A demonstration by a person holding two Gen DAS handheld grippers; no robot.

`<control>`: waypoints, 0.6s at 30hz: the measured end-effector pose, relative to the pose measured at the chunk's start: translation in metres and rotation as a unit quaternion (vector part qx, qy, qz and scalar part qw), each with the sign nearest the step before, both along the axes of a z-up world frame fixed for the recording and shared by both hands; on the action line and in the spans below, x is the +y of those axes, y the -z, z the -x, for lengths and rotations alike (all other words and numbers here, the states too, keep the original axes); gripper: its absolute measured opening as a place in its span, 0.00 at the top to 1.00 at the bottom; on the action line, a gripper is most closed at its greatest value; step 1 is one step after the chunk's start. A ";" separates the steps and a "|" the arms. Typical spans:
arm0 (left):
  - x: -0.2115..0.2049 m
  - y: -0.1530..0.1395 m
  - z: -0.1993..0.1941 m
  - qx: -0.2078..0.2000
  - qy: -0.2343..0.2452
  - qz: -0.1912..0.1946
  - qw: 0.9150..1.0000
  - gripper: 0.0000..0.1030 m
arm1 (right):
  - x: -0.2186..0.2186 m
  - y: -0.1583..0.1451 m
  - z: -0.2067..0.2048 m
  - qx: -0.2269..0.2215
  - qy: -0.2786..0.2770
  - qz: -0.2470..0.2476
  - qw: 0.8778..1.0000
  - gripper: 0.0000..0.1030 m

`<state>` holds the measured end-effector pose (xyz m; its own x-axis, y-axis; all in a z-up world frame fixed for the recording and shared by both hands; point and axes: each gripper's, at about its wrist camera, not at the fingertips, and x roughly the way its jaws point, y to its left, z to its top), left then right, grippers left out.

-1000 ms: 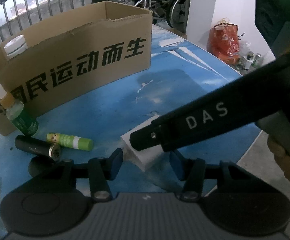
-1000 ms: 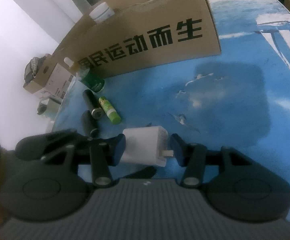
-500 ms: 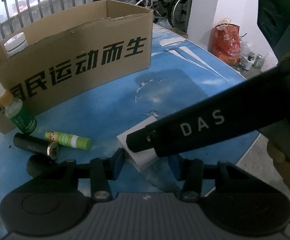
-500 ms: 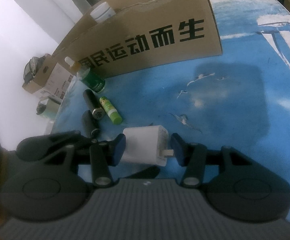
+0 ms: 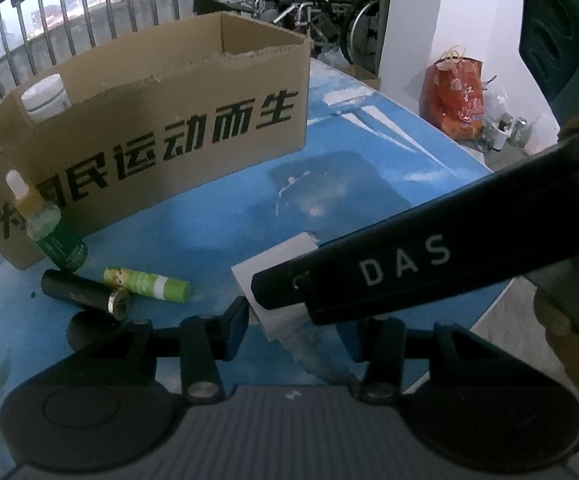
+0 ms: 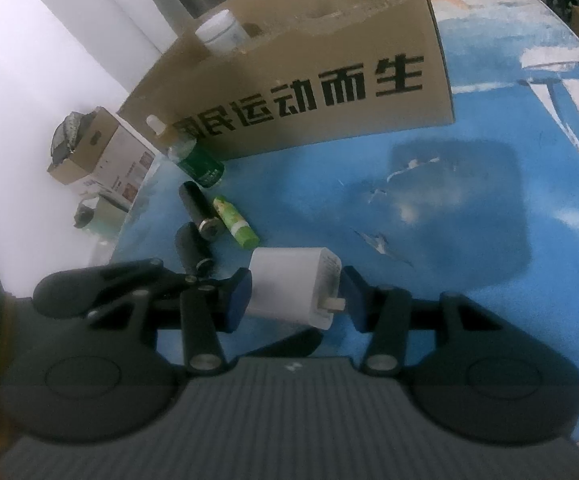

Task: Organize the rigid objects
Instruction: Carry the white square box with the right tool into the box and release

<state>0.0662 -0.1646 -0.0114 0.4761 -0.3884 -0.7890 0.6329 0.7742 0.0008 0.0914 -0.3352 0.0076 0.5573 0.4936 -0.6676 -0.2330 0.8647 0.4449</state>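
Where the right gripper (image 6: 295, 294) is seen from its own camera, a white charger block (image 6: 293, 286) is bracketed between its two blue pads, the left pad (image 6: 238, 300) lying against the block's side and the metal prong facing the right pad; whether a firm grip is made cannot be told. In the left wrist view the left gripper (image 5: 293, 322) is held with its jaws parted just short of the same charger block (image 5: 277, 276), nothing being pressed between them, while the long black finger of the right gripper marked "DAS" (image 5: 405, 266) crosses over the block. The block rests on the blue table (image 6: 469, 208). Left of the charger block, a green tube (image 6: 236, 222), a black cylinder (image 6: 201, 214) and a second dark cylinder (image 6: 191, 250) lie flat. Beyond them a green dropper bottle (image 6: 195, 158) stands upright against the cardboard box (image 6: 309, 96), in which a white jar (image 6: 219, 32) is placed.
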 end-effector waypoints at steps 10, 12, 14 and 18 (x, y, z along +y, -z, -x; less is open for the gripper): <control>0.009 -0.060 0.003 -0.072 -0.017 0.034 0.997 0.53 | 0.003 -0.063 0.012 -0.084 -0.008 0.006 0.996 0.53; 0.011 -0.077 -0.003 -0.093 -0.023 0.043 0.994 0.53 | 0.004 -0.083 0.010 -0.109 -0.011 0.011 0.994 0.53; 0.010 -0.092 -0.010 -0.112 -0.026 0.048 0.992 0.53 | 0.006 -0.103 0.003 -0.132 -0.014 0.019 0.991 0.53; 0.004 -0.118 -0.036 -0.132 -0.033 0.057 0.989 0.52 | 0.005 -0.135 -0.021 -0.163 -0.021 0.038 0.986 0.53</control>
<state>0.1025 -0.1601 0.1065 0.6870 -0.4287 -0.5868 0.5708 0.8181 0.0705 0.1120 -0.3299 0.1423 0.7282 0.4758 -0.4932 -0.3886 0.8795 0.2748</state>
